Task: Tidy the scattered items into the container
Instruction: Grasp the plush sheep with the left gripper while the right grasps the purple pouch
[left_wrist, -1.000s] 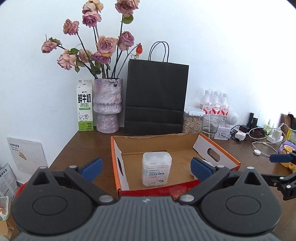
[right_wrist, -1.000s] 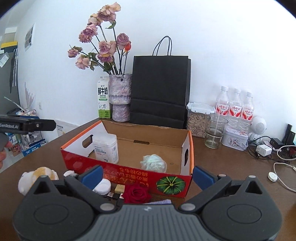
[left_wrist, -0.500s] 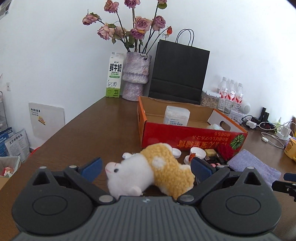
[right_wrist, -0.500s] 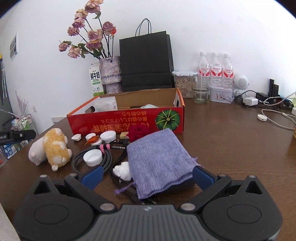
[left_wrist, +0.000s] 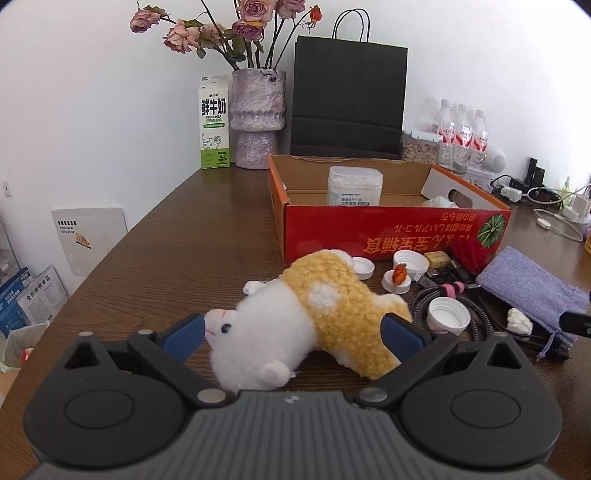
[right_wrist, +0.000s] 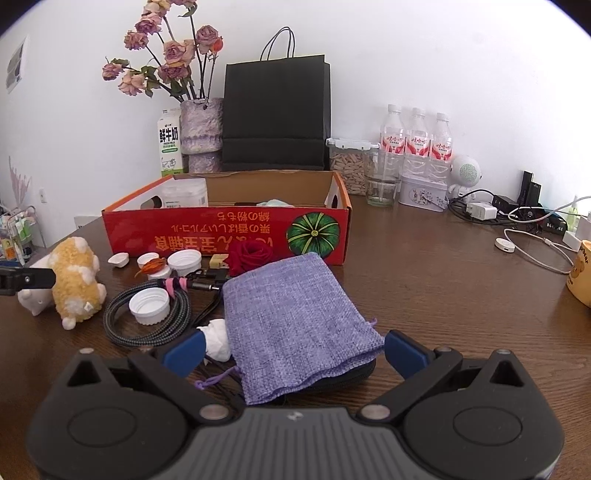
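A white and yellow plush toy (left_wrist: 310, 317) lies on the brown table between the fingers of my open left gripper (left_wrist: 293, 330); the blue pads sit at its nose and rump. My open right gripper (right_wrist: 293, 349) straddles a purple cloth pouch (right_wrist: 291, 321) that rests on a dark zip case. The red cardboard box (left_wrist: 395, 230) behind holds a white plastic tub (left_wrist: 354, 184) and a crumpled pale item. In front of the box lie white bottle caps (right_wrist: 149, 304), a braided cable (right_wrist: 122, 328), a red fabric rose (right_wrist: 251, 256) and a white paper wad (right_wrist: 218, 339).
Along the back wall stand a milk carton (left_wrist: 214, 127), a vase of dried roses (left_wrist: 258, 118), a black paper bag (left_wrist: 347, 99), water bottles (right_wrist: 415, 142), a glass and a tin. Chargers and cables (right_wrist: 517, 218) crowd the right side; a yellow mug (right_wrist: 581, 273) sits at the right edge.
Both grippers pulled back from over the box and came down low in front of it. The left one closed in on the plush toy, the right one on the purple pouch.
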